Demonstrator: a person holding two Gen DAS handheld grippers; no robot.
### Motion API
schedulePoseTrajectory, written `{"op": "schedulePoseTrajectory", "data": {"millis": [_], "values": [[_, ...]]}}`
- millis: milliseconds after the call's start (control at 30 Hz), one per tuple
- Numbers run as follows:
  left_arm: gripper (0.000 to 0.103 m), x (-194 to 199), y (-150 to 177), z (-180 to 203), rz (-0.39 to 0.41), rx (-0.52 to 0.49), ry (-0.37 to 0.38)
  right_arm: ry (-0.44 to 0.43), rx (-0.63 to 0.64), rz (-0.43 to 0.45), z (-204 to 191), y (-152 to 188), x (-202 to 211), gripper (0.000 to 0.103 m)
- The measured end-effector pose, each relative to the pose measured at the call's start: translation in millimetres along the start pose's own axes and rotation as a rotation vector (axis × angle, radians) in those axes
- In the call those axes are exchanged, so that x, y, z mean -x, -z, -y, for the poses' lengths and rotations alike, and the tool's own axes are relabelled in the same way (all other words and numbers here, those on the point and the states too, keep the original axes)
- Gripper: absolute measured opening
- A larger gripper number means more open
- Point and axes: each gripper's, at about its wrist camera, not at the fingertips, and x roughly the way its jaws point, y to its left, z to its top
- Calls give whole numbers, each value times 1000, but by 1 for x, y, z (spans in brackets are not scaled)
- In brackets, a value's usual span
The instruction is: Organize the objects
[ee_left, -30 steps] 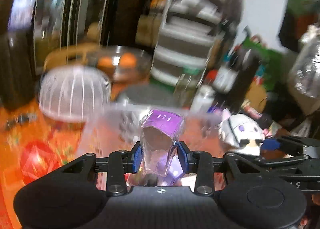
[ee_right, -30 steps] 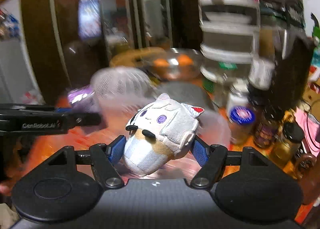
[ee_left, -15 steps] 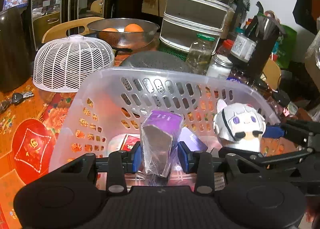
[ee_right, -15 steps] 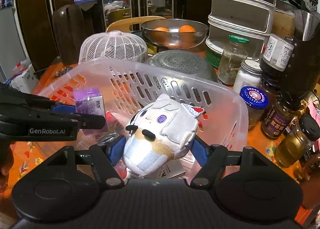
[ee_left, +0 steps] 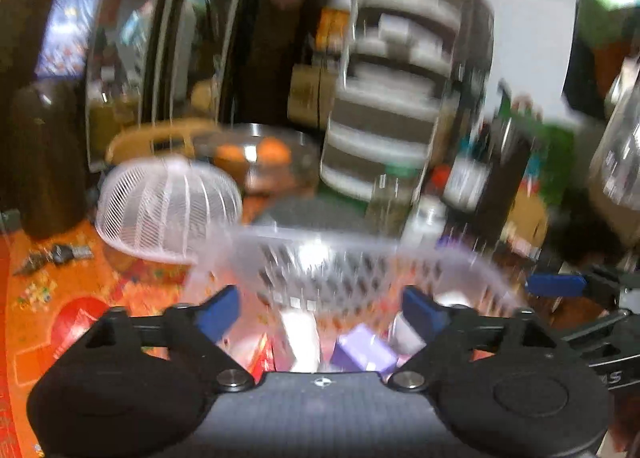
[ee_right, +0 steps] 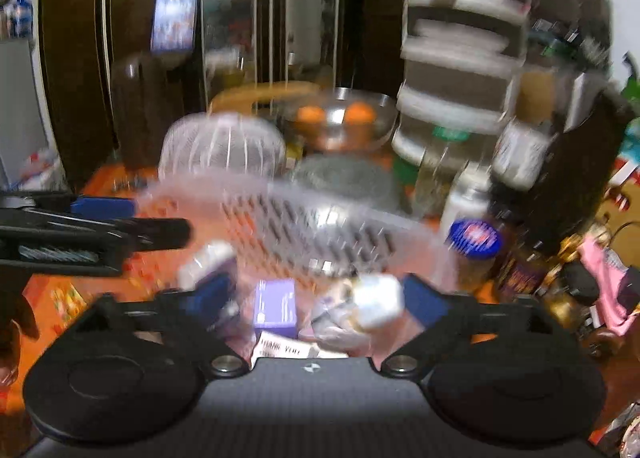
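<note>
Compared with half a second earlier, both grips have been released. The purple carton point(ee_left: 362, 348), which had been pinched upright in the left gripper point(ee_left: 320, 312), is now seen lying tilted inside the clear perforated basket point(ee_left: 460, 258), at about 5 o'clock of the gap between the blue pads, touching neither. The plush toy point(ee_right: 360, 308), previously clamped in the right gripper point(ee_right: 316, 300), is now seen loose in the same basket, toward 3 o'clock of that gap, just beside the right-hand pad; contact cannot be judged through the blur. Both views have gone from sharp to heavily smeared.

The jaws of the left gripper are spread wide and are opening; nothing is pressed by the pads, and only basket contents are seen beyond them. The jaws of the right gripper are likewise spread wide and opening, with nothing gripped. In the right wrist view a purple box point(ee_right: 275, 308) is seen at 6 o'clock of the basket floor, with a white card point(ee_right: 286, 348) below it. The white mesh dome point(ee_left: 168, 210) is seen at 10 o'clock of the basket, and the steel bowl of oranges point(ee_left: 256, 156) at 12 o'clock
</note>
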Motion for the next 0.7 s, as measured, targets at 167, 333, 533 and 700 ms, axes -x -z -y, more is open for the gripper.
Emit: {"op": "schedulePoseTrajectory", "data": {"millis": [167,333,533,700], "values": [[103,49,17,3,131,-62,-43,-17,-26,79,5,21,48,103],[103,72,49,7,101,-97,11,24,-43,123,-9,70,83,103],[103,92,87,13,48,-101,26,112,-74,73,-36,126,94,103],[103,93,102,15,-27,-89,38,153,-181,6,-31,129,92,103]]}}
